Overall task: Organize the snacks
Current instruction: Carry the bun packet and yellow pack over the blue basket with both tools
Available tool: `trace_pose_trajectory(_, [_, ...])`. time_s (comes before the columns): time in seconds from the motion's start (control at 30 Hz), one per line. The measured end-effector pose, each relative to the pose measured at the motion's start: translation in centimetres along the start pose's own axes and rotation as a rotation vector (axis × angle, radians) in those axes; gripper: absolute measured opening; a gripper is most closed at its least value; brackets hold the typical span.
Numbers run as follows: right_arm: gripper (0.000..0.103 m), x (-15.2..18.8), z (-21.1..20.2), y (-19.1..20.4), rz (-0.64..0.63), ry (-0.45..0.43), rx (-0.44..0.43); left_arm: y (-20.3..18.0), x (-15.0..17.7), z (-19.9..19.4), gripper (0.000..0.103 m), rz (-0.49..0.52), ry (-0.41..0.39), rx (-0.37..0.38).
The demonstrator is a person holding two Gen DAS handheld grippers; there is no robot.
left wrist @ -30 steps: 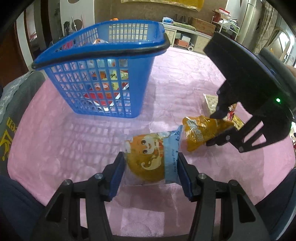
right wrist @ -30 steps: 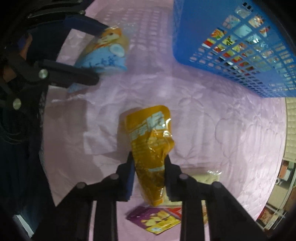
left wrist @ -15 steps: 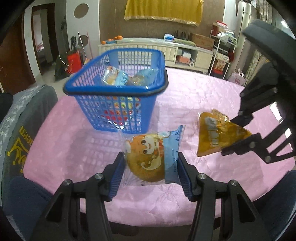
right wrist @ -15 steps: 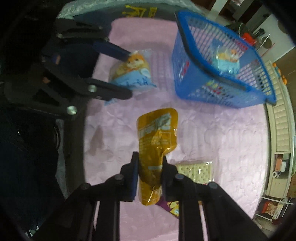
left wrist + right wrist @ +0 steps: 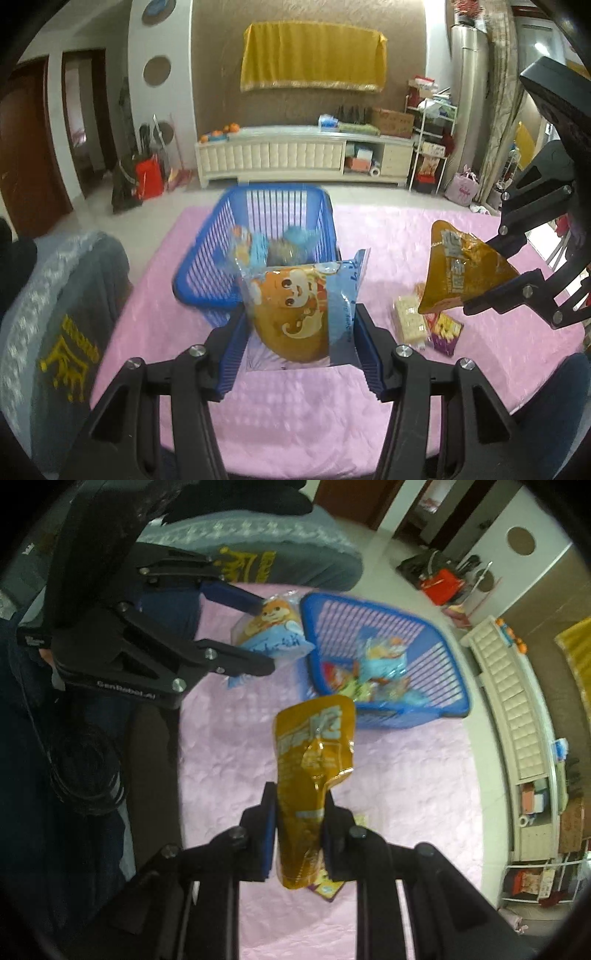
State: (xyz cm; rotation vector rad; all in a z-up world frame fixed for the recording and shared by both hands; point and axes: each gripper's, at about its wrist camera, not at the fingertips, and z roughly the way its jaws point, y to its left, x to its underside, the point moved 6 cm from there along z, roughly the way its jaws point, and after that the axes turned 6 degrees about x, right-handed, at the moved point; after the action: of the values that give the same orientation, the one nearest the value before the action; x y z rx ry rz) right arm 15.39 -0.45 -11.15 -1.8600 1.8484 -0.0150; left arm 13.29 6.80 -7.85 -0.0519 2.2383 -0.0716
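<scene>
In my left view, my left gripper (image 5: 301, 345) is squeezed tight on the bun pack (image 5: 301, 312), and the pack is up in the air just in front of the basket (image 5: 207, 266). To do this step well, I think I should keep my squeeze firm, carry the pack over the rim, go down a little, and only then let go, so it drops inside with the snacks in there and does not bump the edge. Off to the side my right gripper (image 5: 491, 273) pinches the gold pouch (image 5: 461, 273), also in the air, above the crackers (image 5: 408, 319) and a purple pack (image 5: 447, 332) lying on the pink counter (image 5: 295, 406). A second ago both snacks were low on the counter and the basket looked big and close; now I have lifted both and I can see down into the basket. In my right view, my right gripper (image 5: 299, 838) is shut on the bottom part of the gold pouch (image 5: 314, 753), which points at the basket (image 5: 439, 705). I should wait my turn so my two grippers do not bump. My left gripper (image 5: 264, 637) holds the bun pack (image 5: 271, 635) right beside the basket rim, much nearer than before.
</scene>
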Motion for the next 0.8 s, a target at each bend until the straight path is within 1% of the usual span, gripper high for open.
trace_pose_trajectory(0.07, [0.025, -0.8, -1.0, -1.0, 0.021, -0.024, 0.010, 0.8, -1.4, 0.0, 0.053, 0.015, -0.017, -0.007])
trace_pose_trajectory(0.17, [0.025, -2.2, -0.8, -2.6, 0.040, -0.044, 0.024, 2.2, -3.4, 0.5, 0.053, 0.023, -0.025, -0.032])
trace_pose_trajectory(0.23, [0.025, -3.2, -0.6, -3.7, 0.048, -0.050, 0.031, 2.8, -4.4, 0.7, 0.053, 0.033, -0.034, -0.032])
trace_pose_trajectory(0.33, [0.025, -5.0, 0.1, -5.5, 0.064, -0.057, 0.051, 4.0, -6.0, 1.3, 0.053, 0.057, -0.035, -0.041])
trace_pose_trajectory(0.4, [0.025, -5.9, 0.7, -6.4, 0.082, -0.061, 0.047, 4.8, -6.9, 2.1, 0.053, 0.078, -0.030, -0.056])
trace_pose_trajectory(0.6, [0.025, -8.3, 3.5, -9.2, 0.133, -0.064, 0.054, 7.2, -8.5, 5.1, 0.053, 0.095, 0.002, -0.073])
trace_pose_trajectory(0.8, [0.025, -9.7, 8.3, -11.9, 0.159, -0.026, 0.035, 9.1, -9.1, 9.1, 0.053, 0.104, 0.050, -0.079])
